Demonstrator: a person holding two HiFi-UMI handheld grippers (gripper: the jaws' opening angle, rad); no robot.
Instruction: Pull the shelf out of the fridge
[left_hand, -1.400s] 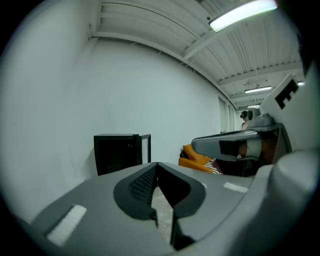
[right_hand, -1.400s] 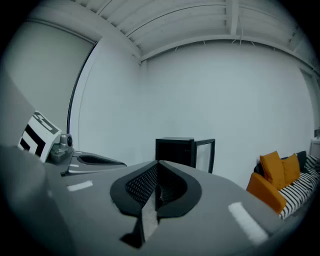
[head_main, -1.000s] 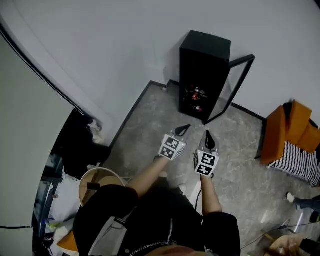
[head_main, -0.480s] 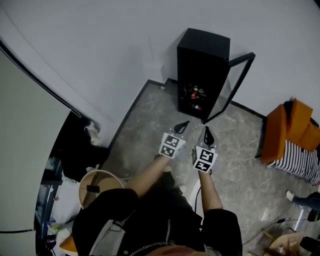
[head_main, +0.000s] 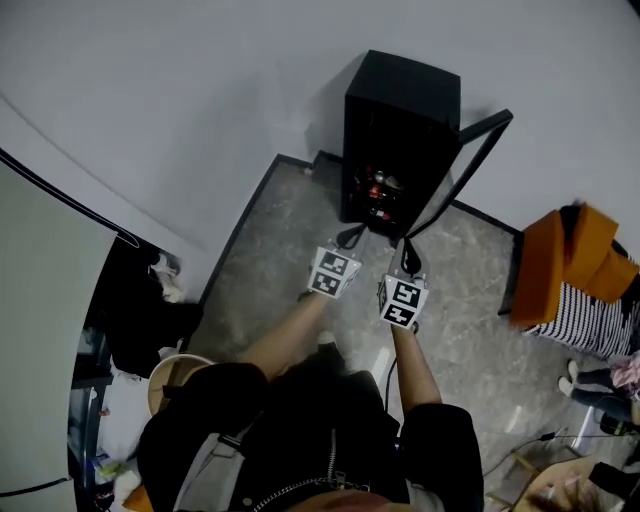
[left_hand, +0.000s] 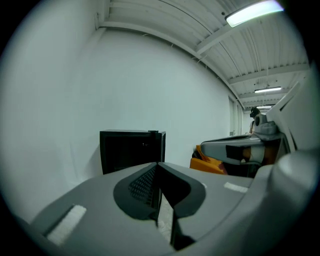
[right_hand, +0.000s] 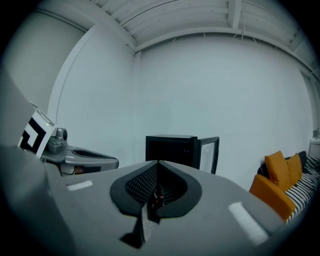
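Note:
A black mini fridge (head_main: 400, 110) stands against the white wall with its glass door (head_main: 470, 160) swung open to the right. Its dim interior holds several red and dark cans (head_main: 380, 190) on a low shelf that is hard to make out. Both grippers hover above the floor just in front of the fridge opening, apart from it. My left gripper (head_main: 352, 236) is shut with nothing in it, and so is my right gripper (head_main: 408, 254). The fridge (left_hand: 131, 150) lies straight beyond the shut left gripper (left_hand: 158, 166). Behind the shut right gripper (right_hand: 158, 163) are the fridge (right_hand: 172, 147) and its door (right_hand: 210, 152).
An orange cushion on a striped seat (head_main: 570, 270) stands to the right of the fridge. A dark pile (head_main: 150, 310) and a round wooden stool (head_main: 170, 370) lie at the left by the wall. Grey stone floor (head_main: 290, 230) runs up to the fridge.
The person has stepped nearer the fridge, carrying both grippers forward until their tips almost reach the opening. Both grippers stayed shut.

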